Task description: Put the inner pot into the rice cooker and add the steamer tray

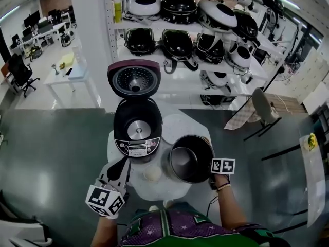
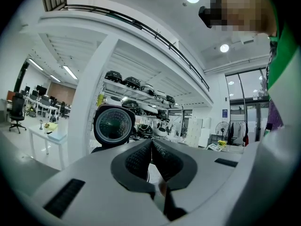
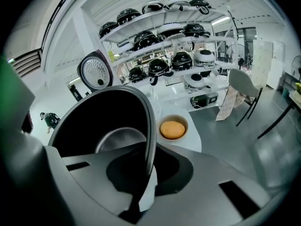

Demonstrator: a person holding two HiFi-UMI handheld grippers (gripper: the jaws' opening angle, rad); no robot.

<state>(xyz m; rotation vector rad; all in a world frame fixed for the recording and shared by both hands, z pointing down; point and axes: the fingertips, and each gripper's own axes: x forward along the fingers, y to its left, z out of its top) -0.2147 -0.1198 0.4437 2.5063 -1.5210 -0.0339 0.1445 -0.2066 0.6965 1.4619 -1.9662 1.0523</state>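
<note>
Shelves of cookers [image 1: 180, 25] back the white bench [image 1: 177, 128] as my right tongs [image 1: 211, 177] clamp the rim of the inner pot [image 1: 186, 159], which sits between both tongs. My left tongs [image 1: 121, 165] are closed on nothing, with the open rice cooker [image 1: 137, 125] just ahead of them.

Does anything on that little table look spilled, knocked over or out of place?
Nothing stands out. The rice cooker stands upright with its lid open, the right gripper grips the inner pot by its rim, and the small bowl sits upright with nothing spilled.
</note>
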